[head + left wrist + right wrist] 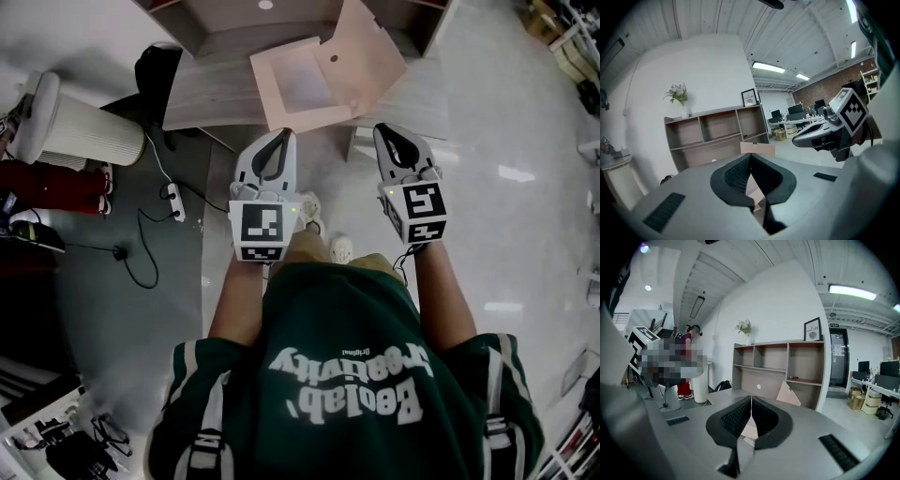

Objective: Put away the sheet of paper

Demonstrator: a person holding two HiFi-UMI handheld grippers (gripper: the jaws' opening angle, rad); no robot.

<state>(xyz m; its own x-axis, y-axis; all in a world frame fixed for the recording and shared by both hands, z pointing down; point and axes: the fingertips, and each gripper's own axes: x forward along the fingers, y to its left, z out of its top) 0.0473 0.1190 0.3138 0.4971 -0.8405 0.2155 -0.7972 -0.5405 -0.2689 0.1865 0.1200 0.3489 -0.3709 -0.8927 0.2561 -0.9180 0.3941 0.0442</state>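
An open cardboard box (314,80) lies on a low wooden table (211,89) ahead of me, its lid flap (366,52) folded back. Its inside bottom (305,89) looks pale; I cannot tell whether that is a sheet of paper. My left gripper (281,136) and right gripper (387,131) are held side by side just short of the box, both shut with nothing between the jaws. In the left gripper view the left gripper (750,155) points at the box flap (757,149). In the right gripper view the right gripper (751,398) has the flap (790,394) to its right.
A wooden shelf unit (783,366) stands against the wall behind the table. A white cylindrical appliance (84,127) stands at the left, with a power strip (174,202) and cables on the floor. A person in red (37,183) is at the far left.
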